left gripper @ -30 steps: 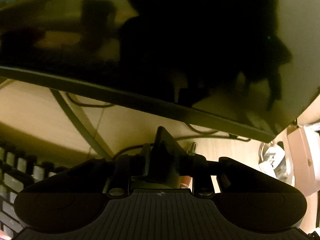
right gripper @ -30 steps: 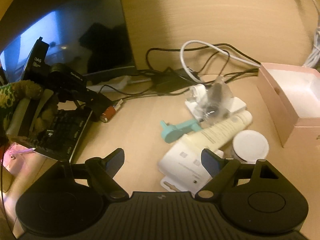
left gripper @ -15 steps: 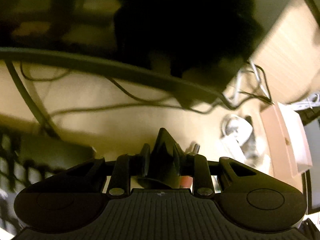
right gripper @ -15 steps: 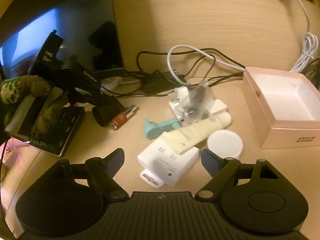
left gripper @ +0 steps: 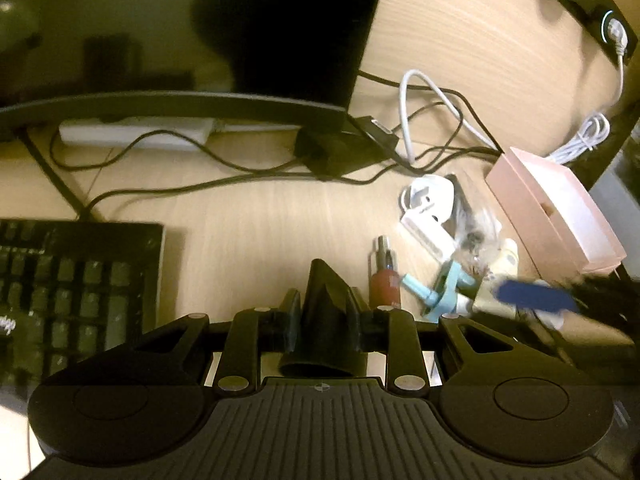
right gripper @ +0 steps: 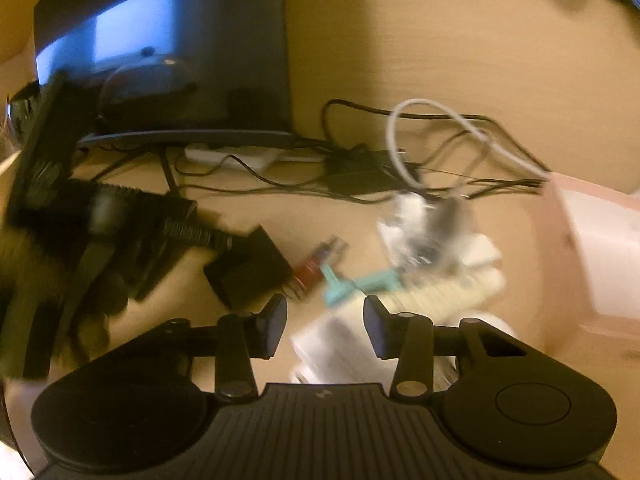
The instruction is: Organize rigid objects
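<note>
My left gripper (left gripper: 324, 304) is shut on a black wedge-shaped piece (left gripper: 324, 320) and hovers over the wooden desk, just left of a small red-brown bottle (left gripper: 385, 280). A pile lies to the right: a teal tool (left gripper: 444, 292), a white plug (left gripper: 428, 200) and a clear bag. In the blurred right wrist view, my right gripper (right gripper: 326, 328) hangs over a white box (right gripper: 340, 352), a cream tube (right gripper: 440, 292) and the teal tool (right gripper: 352, 284). Its jaws are closing. The white box shows in the gap below them, and the pads do not press on it.
An open pink box (left gripper: 560, 216) stands at the right of the pile. A black keyboard (left gripper: 72, 280) lies at the left. A dark monitor (left gripper: 200, 40) stands behind, with a white power strip (left gripper: 136, 132) and tangled cables (left gripper: 408, 120) beneath it.
The left wrist view swung right, from the monitor to the pile, with the black piece still held. The right gripper's jaws have narrowed sharply and the gripper has shifted over the pile.
</note>
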Motion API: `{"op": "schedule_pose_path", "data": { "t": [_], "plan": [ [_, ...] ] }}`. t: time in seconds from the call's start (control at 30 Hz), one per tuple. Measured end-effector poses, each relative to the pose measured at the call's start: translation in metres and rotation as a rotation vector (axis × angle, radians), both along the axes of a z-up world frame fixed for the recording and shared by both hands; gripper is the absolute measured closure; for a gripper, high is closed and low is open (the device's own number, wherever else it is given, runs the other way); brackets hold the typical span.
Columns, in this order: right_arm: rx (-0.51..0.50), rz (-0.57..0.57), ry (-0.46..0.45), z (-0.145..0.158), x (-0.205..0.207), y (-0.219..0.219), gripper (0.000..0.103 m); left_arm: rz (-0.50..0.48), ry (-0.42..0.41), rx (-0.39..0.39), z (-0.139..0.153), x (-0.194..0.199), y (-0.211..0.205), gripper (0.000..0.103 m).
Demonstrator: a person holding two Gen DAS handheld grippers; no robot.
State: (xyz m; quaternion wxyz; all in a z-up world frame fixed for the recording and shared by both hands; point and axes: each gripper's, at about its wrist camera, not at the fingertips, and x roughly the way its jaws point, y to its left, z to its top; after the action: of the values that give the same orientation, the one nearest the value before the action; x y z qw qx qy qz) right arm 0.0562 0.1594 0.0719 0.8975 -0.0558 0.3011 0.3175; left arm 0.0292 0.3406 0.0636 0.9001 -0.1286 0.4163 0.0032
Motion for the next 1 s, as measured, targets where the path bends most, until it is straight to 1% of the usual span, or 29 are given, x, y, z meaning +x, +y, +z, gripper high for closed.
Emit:
{"op": "schedule_pose_path", "data": {
  "t": [0.07, 0.13, 0.2, 0.3, 0.37, 0.4, 0.43, 0.53, 0.67, 0.77, 0.8, 0.9, 0.97, 1.0],
  "plan": [
    [0.011, 0.006, 0.04, -0.004, 0.019, 0.016, 0.065, 0.012, -0.001, -0.023, -0.002, -0.005, 0.005, 0.075],
    [0.012, 0.002, 0.074, -0.013, 0.038, 0.03, 0.07, 0.018, 0.0, -0.048, -0.005, -0.011, 0.011, 0.076],
    [-0.006, -0.006, 0.098, -0.023, 0.054, 0.043, 0.07, 0.026, 0.01, -0.059, -0.005, -0.015, 0.017, 0.076],
    [-0.029, -0.005, 0.154, -0.037, 0.075, 0.057, 0.07, 0.04, 0.013, -0.048, -0.001, -0.024, 0.02, 0.076],
    [-0.049, 0.002, 0.134, -0.039, 0.077, 0.063, 0.071, 0.042, 0.018, -0.059, 0.0, -0.03, 0.021, 0.076],
    [-0.058, 0.012, 0.121, -0.039, 0.077, 0.067, 0.074, 0.04, 0.023, -0.061, 0.0, -0.031, 0.02, 0.076],
    [-0.068, 0.026, 0.115, -0.038, 0.076, 0.071, 0.082, 0.035, 0.029, -0.057, -0.001, -0.033, 0.018, 0.076],
    [-0.082, 0.037, 0.099, -0.031, 0.069, 0.072, 0.083, 0.019, 0.036, -0.021, -0.002, -0.037, 0.008, 0.075],
    [0.0, 0.03, 0.071, -0.006, 0.05, 0.047, 0.083, 0.018, 0.059, -0.006, -0.006, -0.036, -0.004, 0.075],
    [0.034, 0.022, 0.013, 0.013, 0.025, 0.018, 0.083, 0.027, 0.077, 0.017, -0.01, -0.035, -0.016, 0.076],
    [0.032, 0.017, -0.01, 0.017, 0.015, 0.006, 0.083, 0.025, 0.077, 0.028, -0.01, -0.035, -0.02, 0.077],
    [0.0, -0.014, -0.07, 0.016, -0.009, -0.025, 0.083, 0.016, 0.071, 0.061, -0.008, -0.037, -0.034, 0.081],
    [-0.041, -0.041, -0.116, 0.012, -0.024, -0.048, 0.083, 0.013, 0.064, 0.065, -0.006, -0.039, -0.043, 0.087],
    [-0.065, -0.056, -0.139, 0.01, -0.031, -0.06, 0.083, 0.012, 0.06, 0.061, -0.004, -0.041, -0.049, 0.088]
  ]
}}
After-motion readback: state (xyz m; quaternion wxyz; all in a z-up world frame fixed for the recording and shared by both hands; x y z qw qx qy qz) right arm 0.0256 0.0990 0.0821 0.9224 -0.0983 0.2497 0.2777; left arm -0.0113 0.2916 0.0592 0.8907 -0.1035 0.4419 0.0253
